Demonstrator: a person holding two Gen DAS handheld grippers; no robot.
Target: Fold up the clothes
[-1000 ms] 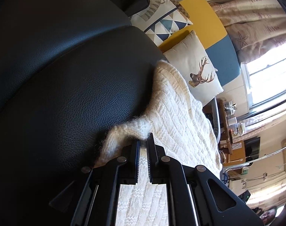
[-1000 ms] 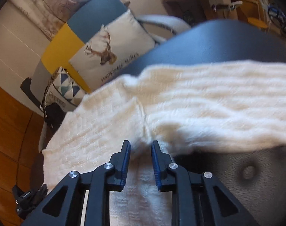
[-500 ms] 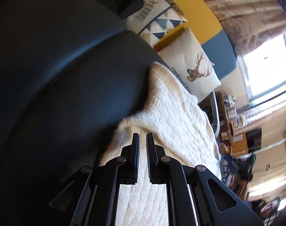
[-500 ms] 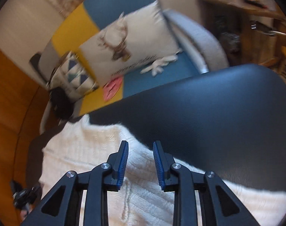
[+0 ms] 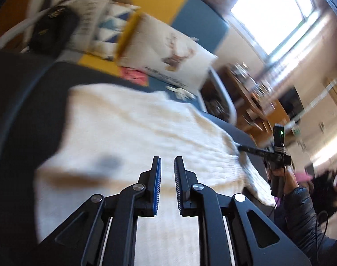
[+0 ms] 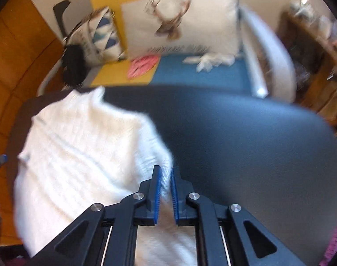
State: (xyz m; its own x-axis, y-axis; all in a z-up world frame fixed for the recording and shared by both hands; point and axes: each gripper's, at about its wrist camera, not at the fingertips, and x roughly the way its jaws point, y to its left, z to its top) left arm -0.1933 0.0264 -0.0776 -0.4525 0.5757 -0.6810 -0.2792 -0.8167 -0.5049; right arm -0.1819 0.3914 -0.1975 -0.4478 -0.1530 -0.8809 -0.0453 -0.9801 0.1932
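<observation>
White knit sweater point(image 6: 79, 155) spread over black leather seat point(image 6: 246, 137), reaching its left edge. Right gripper point(image 6: 165, 173) just closed, fingers pinching sweater's right edge. Left gripper point(image 5: 167, 164) just parting, fingers narrowly apart, holding nothing. Likely risks: shallow pinch slipping off fluffy knit; one-sided pull skewing the fold, dragging cloth off the seat.
</observation>
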